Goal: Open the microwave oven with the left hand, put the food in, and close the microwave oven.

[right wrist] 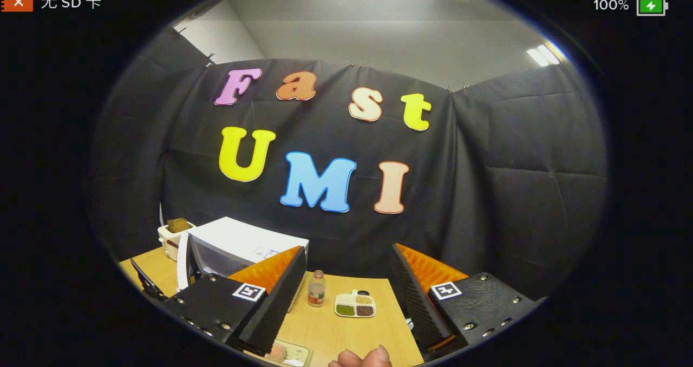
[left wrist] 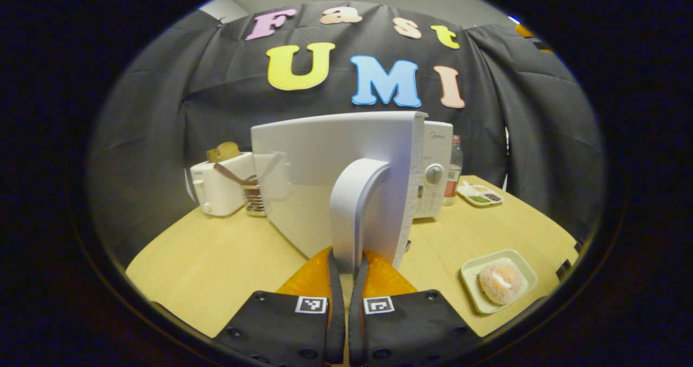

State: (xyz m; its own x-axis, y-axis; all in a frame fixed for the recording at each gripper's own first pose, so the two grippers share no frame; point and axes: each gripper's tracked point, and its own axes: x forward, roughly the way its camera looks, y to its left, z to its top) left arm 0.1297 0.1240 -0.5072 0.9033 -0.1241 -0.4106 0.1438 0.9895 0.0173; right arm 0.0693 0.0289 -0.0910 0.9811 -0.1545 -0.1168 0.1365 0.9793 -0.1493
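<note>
In the left gripper view the microwave door (left wrist: pixel 335 183) stands swung out toward the camera, its handle (left wrist: pixel 354 210) pinched between the left gripper (left wrist: pixel 346 272) fingers, so the door blocks the middle of the table (left wrist: pixel 216 269). Left of the door, bare tabletop runs back to a toaster (left wrist: pixel 219 188) and a rack (left wrist: pixel 254 196) near the wall. Right of the door, open wood lies between the microwave (left wrist: pixel 436 166) front and a plate with a doughnut (left wrist: pixel 501 283) near the edge. A bottle (left wrist: pixel 453 172) and a divided dish (left wrist: pixel 481 195) stand farther back beside the microwave. In the right gripper view the right gripper (right wrist: pixel 346 296) is spread wide above that clear stretch.
</note>
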